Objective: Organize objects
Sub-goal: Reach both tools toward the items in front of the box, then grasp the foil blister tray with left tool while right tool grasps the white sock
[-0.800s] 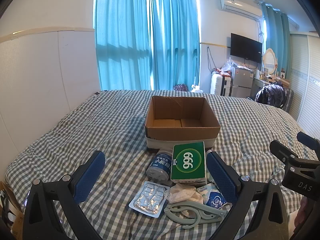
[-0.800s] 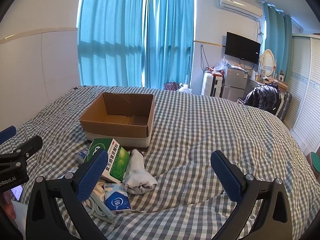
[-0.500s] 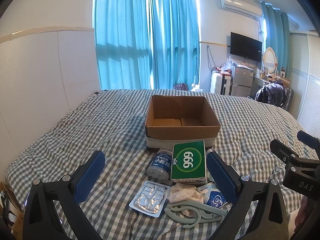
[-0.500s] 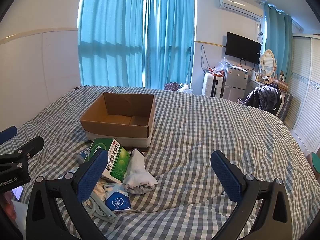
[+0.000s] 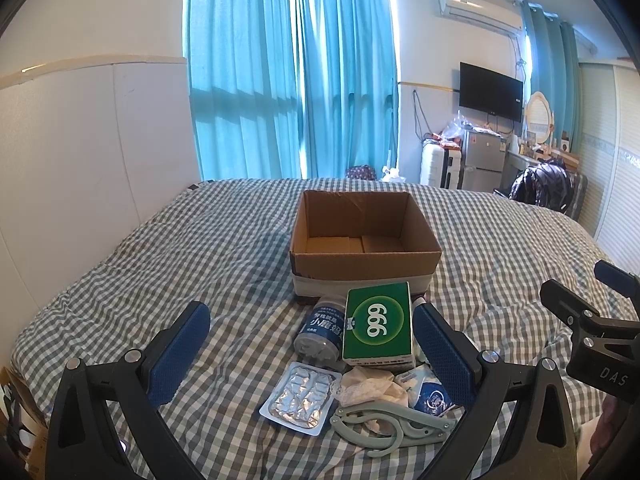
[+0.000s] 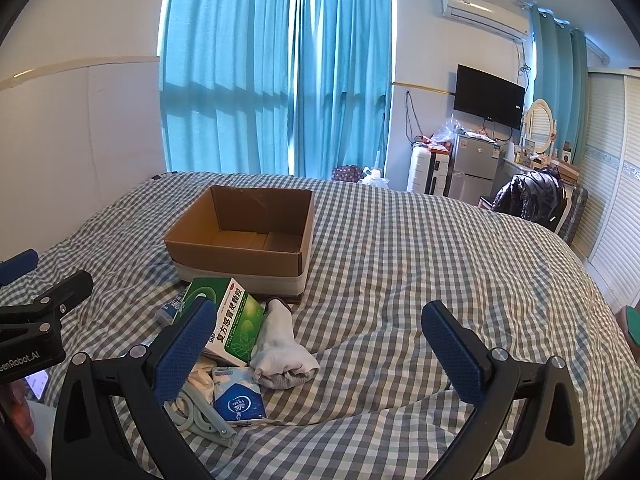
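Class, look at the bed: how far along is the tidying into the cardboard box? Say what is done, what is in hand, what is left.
Done: nothing; the cardboard box looks empty.
In hand: nothing; the left gripper and right gripper are both open, hovering.
Left: the green medicine box, bottle, blister pack, folding hanger, tissue pack and white sock all lie on the bed.

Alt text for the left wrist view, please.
The open left gripper hangs above a pile on a checked bed: green medicine box, bottle, blister pack, folding hanger. An empty cardboard box sits behind.
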`<state>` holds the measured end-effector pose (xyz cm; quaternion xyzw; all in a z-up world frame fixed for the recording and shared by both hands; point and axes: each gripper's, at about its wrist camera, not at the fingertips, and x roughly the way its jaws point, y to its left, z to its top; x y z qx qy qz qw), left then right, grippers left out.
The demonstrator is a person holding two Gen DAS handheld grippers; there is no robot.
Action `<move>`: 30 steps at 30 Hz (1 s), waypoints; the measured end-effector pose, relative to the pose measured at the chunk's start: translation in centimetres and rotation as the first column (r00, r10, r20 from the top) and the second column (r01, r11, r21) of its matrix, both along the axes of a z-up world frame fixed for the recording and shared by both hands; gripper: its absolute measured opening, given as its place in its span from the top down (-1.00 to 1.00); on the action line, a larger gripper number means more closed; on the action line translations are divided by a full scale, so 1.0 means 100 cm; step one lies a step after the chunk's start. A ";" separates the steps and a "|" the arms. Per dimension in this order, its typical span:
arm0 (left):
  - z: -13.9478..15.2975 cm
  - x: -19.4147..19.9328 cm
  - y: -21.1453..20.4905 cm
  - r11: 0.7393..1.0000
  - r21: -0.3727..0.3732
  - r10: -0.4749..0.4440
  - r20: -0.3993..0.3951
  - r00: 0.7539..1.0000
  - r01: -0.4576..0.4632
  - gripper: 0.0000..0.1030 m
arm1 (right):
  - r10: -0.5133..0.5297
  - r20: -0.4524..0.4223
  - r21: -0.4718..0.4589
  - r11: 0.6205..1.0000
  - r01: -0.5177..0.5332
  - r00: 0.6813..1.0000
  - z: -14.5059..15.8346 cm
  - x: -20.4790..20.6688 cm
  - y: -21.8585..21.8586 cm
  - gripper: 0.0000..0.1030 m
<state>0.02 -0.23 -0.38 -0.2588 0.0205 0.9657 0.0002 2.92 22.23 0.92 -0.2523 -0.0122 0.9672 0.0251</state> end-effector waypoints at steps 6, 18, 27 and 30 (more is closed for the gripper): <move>-0.006 -0.001 -0.001 1.000 -0.006 0.006 0.013 1.000 -0.006 -1.00 | 0.008 0.006 0.001 1.000 -0.008 1.000 -0.003 -0.001 -0.002 -1.00; -0.040 -0.021 -0.023 0.999 0.011 0.032 0.097 0.995 -0.033 -1.00 | 0.004 0.071 0.005 1.000 -0.004 0.997 -0.026 -0.016 -0.001 -1.00; -0.106 -0.053 -0.028 0.990 -0.142 0.046 0.305 0.951 -0.002 -1.00 | -0.017 0.154 0.027 1.000 0.014 0.988 -0.054 -0.042 0.001 -1.00; -0.126 -0.062 -0.028 0.991 -0.132 0.034 0.383 0.923 0.018 -1.00 | -0.012 0.198 0.028 1.000 0.006 0.980 -0.068 -0.054 -0.001 -1.00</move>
